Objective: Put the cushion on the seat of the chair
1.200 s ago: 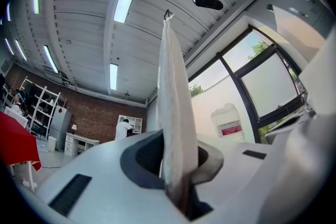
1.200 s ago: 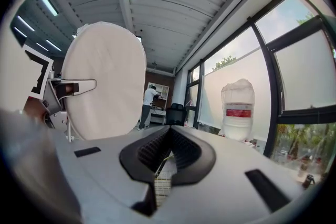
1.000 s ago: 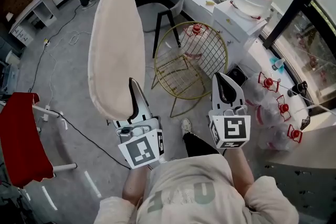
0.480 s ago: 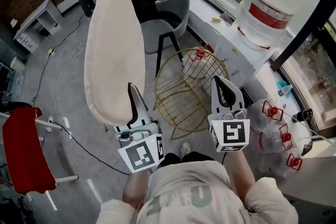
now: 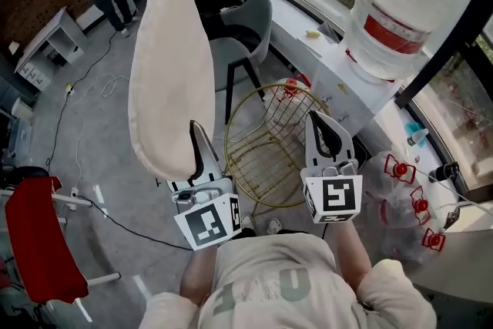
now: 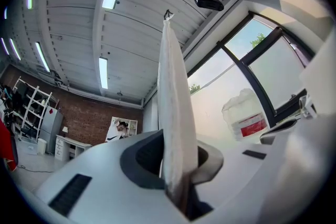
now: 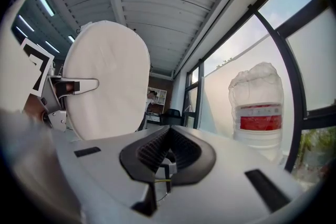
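Head view: left gripper pinches cushion upright, long axis vertical (right gripper closed, empty).

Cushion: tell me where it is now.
In the head view, the cushion is held upright at the left, clamped at its lower edge by the left gripper, just left of the gold wire chair.

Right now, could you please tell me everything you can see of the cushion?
The cushion is a round, flat, cream pad, seemingly fabric, plain, with a small loop at its top edge. It stands on edge in the air, in the head view to the left of the gold wire chair and not on its seat. The left tool is shut on its lower rim; nothing else touches it.
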The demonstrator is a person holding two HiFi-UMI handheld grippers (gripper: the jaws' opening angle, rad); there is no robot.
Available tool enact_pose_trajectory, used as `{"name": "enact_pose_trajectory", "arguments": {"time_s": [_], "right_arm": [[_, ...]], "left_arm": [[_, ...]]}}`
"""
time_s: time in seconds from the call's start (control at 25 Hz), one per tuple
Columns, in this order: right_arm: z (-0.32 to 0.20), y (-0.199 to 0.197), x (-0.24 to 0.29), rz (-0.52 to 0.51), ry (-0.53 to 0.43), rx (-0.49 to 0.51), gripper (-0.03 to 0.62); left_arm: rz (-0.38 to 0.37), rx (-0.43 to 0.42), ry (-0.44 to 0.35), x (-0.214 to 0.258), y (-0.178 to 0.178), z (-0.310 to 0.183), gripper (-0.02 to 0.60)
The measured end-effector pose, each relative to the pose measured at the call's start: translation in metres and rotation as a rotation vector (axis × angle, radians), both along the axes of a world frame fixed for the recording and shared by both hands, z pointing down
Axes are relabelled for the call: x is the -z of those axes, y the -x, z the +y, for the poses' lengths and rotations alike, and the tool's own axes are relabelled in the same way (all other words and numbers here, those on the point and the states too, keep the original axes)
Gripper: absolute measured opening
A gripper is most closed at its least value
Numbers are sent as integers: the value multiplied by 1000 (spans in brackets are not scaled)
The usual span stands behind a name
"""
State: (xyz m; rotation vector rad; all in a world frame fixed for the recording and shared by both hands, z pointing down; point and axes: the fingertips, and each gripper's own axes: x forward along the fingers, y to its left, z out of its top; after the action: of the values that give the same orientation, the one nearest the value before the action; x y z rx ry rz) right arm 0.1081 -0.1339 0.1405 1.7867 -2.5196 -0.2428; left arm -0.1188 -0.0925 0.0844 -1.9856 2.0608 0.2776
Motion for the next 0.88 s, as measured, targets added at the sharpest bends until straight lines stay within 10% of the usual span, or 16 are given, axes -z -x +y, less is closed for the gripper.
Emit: {"name": "enact_pose_trajectory", "arguments": {"time_s": [0.88], "right_arm": [[-32, 37, -8, 13, -26, -4, 17]], "left_arm": [[-29, -129, 92, -38, 2, -52, 52]]}}
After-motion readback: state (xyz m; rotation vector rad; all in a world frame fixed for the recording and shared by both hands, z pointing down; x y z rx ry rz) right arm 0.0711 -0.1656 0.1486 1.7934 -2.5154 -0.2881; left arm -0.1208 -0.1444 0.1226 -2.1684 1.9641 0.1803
